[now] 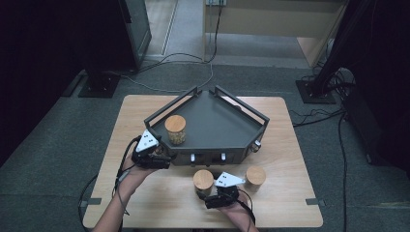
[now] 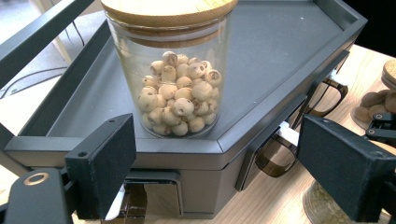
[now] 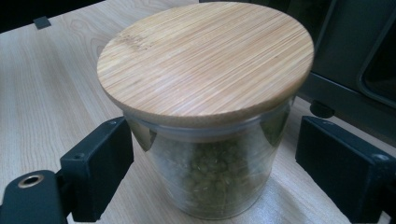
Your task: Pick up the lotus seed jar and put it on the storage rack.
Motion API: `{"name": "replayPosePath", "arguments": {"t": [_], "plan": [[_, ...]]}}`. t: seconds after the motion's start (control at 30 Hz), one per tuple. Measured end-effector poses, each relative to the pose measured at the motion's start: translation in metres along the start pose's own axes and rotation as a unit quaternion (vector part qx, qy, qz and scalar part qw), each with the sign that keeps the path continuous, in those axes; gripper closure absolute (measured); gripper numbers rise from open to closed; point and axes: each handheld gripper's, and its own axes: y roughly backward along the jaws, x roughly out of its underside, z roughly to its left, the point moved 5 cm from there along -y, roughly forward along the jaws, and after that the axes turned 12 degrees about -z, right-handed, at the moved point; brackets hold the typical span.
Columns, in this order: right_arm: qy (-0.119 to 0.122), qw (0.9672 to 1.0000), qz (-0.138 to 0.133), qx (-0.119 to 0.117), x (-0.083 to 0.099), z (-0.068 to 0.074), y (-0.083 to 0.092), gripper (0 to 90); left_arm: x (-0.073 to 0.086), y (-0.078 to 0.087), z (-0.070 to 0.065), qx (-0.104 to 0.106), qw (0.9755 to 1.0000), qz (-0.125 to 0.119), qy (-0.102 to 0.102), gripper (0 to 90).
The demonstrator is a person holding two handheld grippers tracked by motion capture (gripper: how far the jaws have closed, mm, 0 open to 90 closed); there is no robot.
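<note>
A glass jar of pale round seeds (image 2: 180, 100) with a bamboo lid stands in the left corner of the dark grey tray (image 1: 217, 121); the same jar (image 1: 175, 129) shows from above. My left gripper (image 2: 219, 158) is open just outside the tray's front wall, its jaws apart from the jar. In front of the tray, a bamboo-lidded jar of green beans (image 3: 210, 116) stands on the table between the jaws of my open right gripper (image 3: 217, 158), with a gap on each side. From above, the left gripper (image 1: 162, 155) and right gripper (image 1: 209, 195) flank the bean jar (image 1: 203, 180).
A third lidded jar (image 1: 255, 175) stands on the wooden table (image 1: 285, 203) to the right of my right gripper. The tray has raised rails and clear hooks on its front wall (image 2: 275, 158). Cables cross the floor behind the table.
</note>
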Motion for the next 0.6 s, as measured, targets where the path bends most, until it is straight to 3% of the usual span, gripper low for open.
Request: {"name": "replayPosePath", "arguments": {"t": [0.3,0.6], "plan": [[0.006,1.0,0.001,0.0,0.0,0.001,0.0,11.1,0.007,0.006,0.0,-0.004,0.9999,-0.011,0.001,12.1],[0.01,0.9999,0.003,-0.002,0.0,0.002,-0.001,11.1,0.016,0.009,0.0,-0.002,1.0,-0.001,-0.003,12.1]]}}
